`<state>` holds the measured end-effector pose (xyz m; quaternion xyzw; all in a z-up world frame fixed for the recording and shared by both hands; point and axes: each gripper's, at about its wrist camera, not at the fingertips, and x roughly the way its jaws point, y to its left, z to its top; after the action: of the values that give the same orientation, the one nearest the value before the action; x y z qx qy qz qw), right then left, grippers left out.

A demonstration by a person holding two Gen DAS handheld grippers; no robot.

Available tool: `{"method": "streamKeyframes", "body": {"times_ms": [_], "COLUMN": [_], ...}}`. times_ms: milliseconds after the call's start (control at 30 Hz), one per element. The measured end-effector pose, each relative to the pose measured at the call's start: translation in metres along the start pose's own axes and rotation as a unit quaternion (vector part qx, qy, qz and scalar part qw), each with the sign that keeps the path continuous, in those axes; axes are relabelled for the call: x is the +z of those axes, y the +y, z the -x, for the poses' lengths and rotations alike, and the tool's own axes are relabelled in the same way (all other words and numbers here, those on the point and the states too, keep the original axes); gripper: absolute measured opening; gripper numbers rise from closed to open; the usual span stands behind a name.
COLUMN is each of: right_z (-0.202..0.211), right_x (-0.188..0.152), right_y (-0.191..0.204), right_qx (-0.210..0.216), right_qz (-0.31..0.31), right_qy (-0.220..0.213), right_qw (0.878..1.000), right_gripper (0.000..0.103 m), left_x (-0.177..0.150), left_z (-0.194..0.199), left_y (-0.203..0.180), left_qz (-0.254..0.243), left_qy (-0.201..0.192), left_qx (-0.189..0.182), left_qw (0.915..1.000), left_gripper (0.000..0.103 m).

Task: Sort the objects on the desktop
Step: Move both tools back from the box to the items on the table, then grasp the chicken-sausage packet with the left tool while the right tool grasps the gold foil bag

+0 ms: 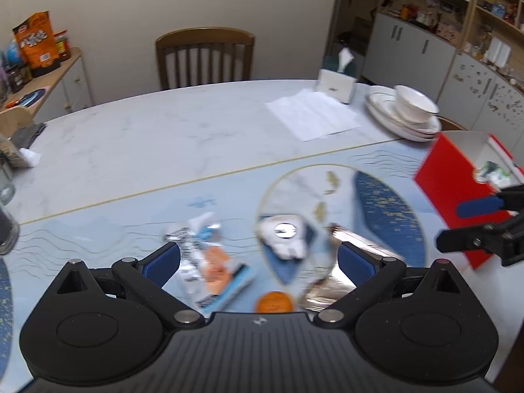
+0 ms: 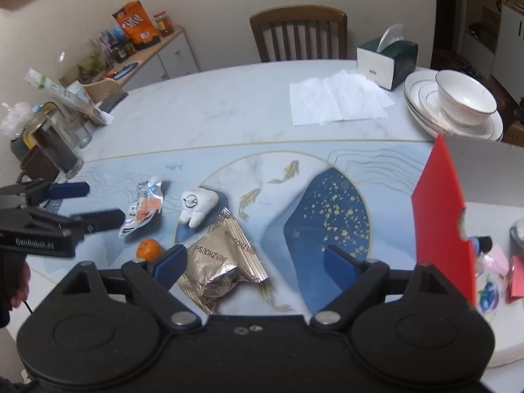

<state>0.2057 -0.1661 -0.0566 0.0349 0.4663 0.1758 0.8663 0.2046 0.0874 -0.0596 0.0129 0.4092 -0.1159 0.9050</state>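
The left gripper [image 1: 258, 262] stands wide open above the pale marble-patterned desk [image 1: 147, 137], nothing pressed between its blue pads. Between its fingers lie a crinkled silver-and-orange snack wrapper [image 1: 209, 262] near the left finger, a white tooth-shaped plush toy [image 1: 285, 235] ahead of the middle, and a small orange mandarin [image 1: 273, 301] close to the gripper's body. A crumpled gold foil packet [image 1: 330, 281] touches or lies just under its right finger; blur hides which.

The right gripper [image 2: 253, 262] is also open and empty. The gold foil packet [image 2: 219, 262] lies between its fingers, close against the left one. The mandarin [image 2: 149, 249] sits just outside that left finger, with the tooth toy [image 2: 196, 206] and wrapper [image 2: 144, 206] ahead and to its left. A red open-topped box [image 2: 439, 216] stands to its right, near the right finger.
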Motion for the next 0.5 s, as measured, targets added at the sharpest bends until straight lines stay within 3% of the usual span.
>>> {"method": "streamKeyframes", "body": {"times_ms": [233, 500], "right_z": [-0.02, -0.047], "right_x": [0.001, 0.007], "right_y": [0.014, 0.03], "right_qx": [-0.018, -0.042], "right_qz": [-0.009, -0.033], "right_qy": [0.01, 0.02], "right_qw": [1.0, 0.998], "right_gripper": [0.09, 0.09], "left_x": [0.002, 0.008], "left_z": [-0.028, -0.064], "left_y": [0.041, 0.053], "left_qz": [0.027, 0.001], "left_qy": [0.025, 0.057], "left_qx": [0.033, 0.07], "left_qw": [0.9988, 0.9959], "left_gripper": [0.103, 0.103]}}
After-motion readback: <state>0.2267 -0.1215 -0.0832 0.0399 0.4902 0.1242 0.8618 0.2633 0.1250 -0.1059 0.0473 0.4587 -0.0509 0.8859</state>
